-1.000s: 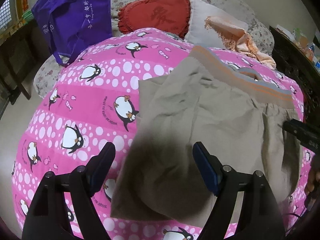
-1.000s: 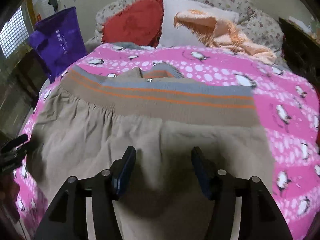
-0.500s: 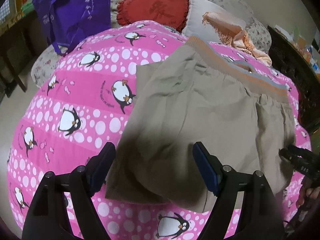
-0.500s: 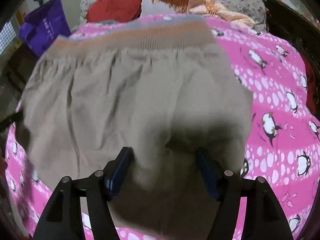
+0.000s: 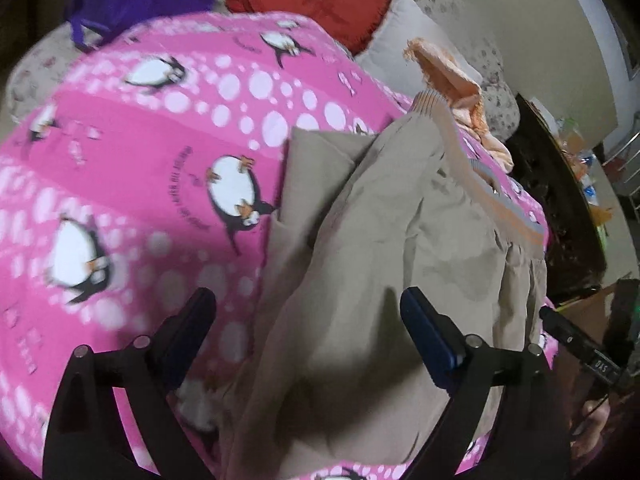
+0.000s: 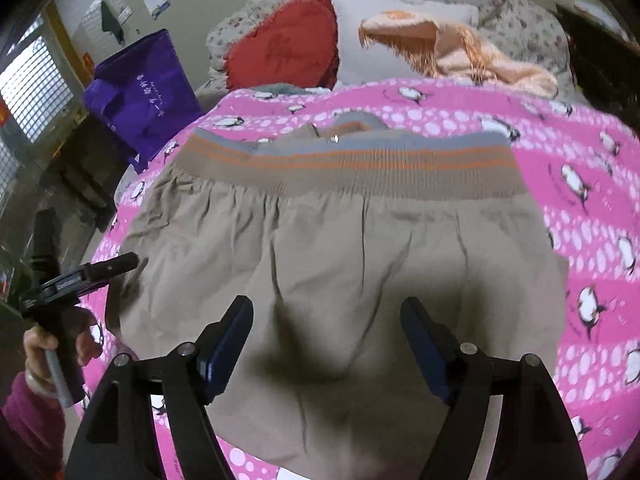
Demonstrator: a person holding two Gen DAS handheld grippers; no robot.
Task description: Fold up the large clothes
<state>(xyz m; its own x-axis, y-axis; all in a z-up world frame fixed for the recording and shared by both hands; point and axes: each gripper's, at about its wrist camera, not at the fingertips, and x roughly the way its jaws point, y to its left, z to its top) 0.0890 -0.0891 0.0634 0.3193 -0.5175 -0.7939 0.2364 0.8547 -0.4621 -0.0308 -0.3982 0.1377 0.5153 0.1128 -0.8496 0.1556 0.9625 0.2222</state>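
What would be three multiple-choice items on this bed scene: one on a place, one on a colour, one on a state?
1. Where does the beige garment lie?
A. on the pink penguin blanket
B. inside the purple bag
C. on the floor

2. What colour are the thin stripes on the ribbed waistband?
A. green
B. orange
C. white

3. How do the jaws of the right gripper stand?
A. shut on the waistband
B. shut on the blanket
C. open above the garment

Key: 1 A, pink blanket shows around the garment; 2 B, two orange lines cross the band; 3 C, the pads stand apart and pinch no cloth.
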